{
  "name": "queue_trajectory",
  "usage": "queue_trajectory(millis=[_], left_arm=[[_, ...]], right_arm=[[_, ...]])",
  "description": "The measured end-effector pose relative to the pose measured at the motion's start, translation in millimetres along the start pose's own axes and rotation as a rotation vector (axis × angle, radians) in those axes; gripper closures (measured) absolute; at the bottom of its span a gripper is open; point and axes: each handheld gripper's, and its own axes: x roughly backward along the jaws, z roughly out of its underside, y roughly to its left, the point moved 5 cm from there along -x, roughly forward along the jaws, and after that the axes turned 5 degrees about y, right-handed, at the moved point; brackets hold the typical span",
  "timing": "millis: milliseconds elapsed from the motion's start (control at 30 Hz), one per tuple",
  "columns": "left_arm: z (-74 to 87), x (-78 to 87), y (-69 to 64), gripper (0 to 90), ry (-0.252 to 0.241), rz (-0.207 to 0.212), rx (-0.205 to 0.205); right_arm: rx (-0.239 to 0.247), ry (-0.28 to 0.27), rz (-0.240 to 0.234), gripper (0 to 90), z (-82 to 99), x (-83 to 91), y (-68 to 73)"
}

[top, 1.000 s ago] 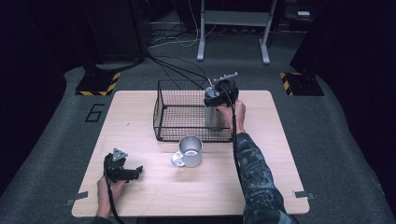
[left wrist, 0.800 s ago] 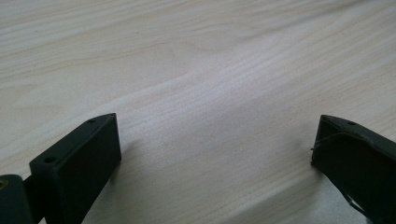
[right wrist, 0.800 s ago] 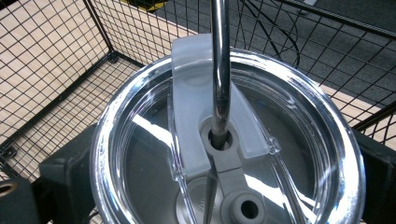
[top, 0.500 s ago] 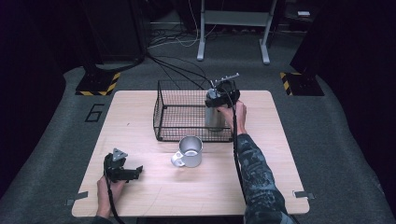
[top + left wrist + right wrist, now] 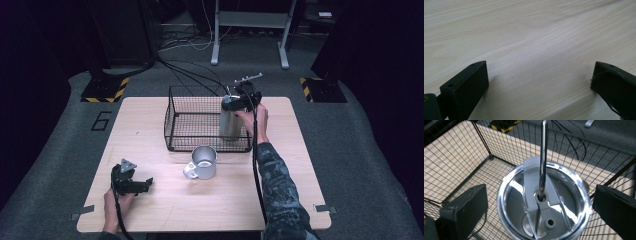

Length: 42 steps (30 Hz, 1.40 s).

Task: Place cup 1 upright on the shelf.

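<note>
R gripper (image 5: 235,102) reaches over basket's (image 5: 175,117) right end, jaws wide astride tumbler (image 5: 230,122) lid, tumbler upright, straw (image 5: 543,157) vertical; L gripper (image 5: 131,182) near table's (image 5: 295,165) front-left corner, wide.

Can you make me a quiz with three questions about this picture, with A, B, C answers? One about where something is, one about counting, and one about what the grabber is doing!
1. Where is the tall steel tumbler?
A. inside the wire basket
B. on the floor
C. beside the left gripper

2. How many metal straws stick up through the tumbler's clear lid?
A. none
B. one
C. three

3. How do the right gripper jaws stand?
A. shut tight on the mug
B. open, one on each side of the lid
C. folded flat on the table

Answers:
1 A, the high view shows the tumbler standing in the basket's right end.
2 B, the right gripper view shows a single straw through the lid's hole.
3 B, both jaws stand apart from the lid's rim.
</note>
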Motion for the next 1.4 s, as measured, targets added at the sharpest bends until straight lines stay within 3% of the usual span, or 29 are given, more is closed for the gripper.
queue_trajectory(millis=[367,800,933,1100,1167,1333,1367,1400], left_arm=[[0.0,0.0,0.0,1.1,0.0,0.0,0.0],[-0.1,0.1,0.6,1.1,0.001,-0.002,-0.007],[-0.1,0.1,0.6,1.0,0.001,-0.002,-0.008],[-0.3,-0.1,0.7,1.0,-0.002,-0.003,-0.01],[-0.3,0.0,0.7,1.0,-0.001,-0.003,-0.009],[-0.3,0.0,0.6,1.0,0.002,-0.001,-0.017],[-0.3,0.0,0.6,1.1,0.002,-0.001,-0.017],[-0.3,0.0,0.6,1.1,0.002,-0.001,-0.017]], right_arm=[[0.073,-0.061,-0.039,0.0,2.0,43.2,14.3],[0.172,-0.113,-0.053,0.0,33.7,93.4,29.4],[0.196,-0.112,-0.032,0.0,54.5,110.8,32.6],[0.203,-0.116,-0.019,0.0,74.6,120.1,31.4],[0.208,-0.138,-0.012,0.0,90.9,124.3,29.4],[0.18,-0.142,0.0,0.0,124.2,128.2,23.9],[0.18,-0.142,0.0,0.0,124.2,128.2,23.9],[0.139,-0.139,0.029,0.0,162.7,129.9,7.7]])
